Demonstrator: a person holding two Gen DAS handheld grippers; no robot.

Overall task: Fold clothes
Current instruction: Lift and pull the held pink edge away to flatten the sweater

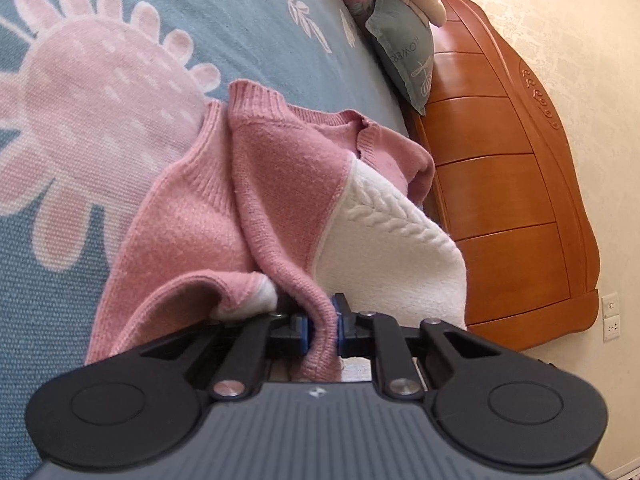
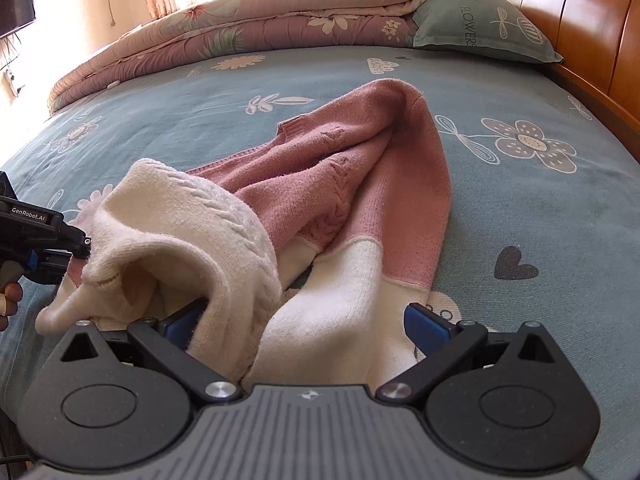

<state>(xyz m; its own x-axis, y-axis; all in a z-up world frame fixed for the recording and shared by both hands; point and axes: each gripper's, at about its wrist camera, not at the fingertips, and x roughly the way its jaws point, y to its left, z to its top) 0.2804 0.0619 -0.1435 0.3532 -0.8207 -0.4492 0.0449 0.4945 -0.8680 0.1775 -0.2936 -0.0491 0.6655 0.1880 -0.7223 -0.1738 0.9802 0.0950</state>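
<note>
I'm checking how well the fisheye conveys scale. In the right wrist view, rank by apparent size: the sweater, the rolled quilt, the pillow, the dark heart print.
1. sweater, though it lies nearest the camera
2. rolled quilt, far off, so unsure against the sweater
3. pillow
4. dark heart print

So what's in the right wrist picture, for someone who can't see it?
The open right gripper sits over the white hem of a pink and white sweater crumpled on a blue flowered bedsheet. The left gripper touches the sweater's white part at the left edge. A pillow leans by the wooden headboard.
</note>
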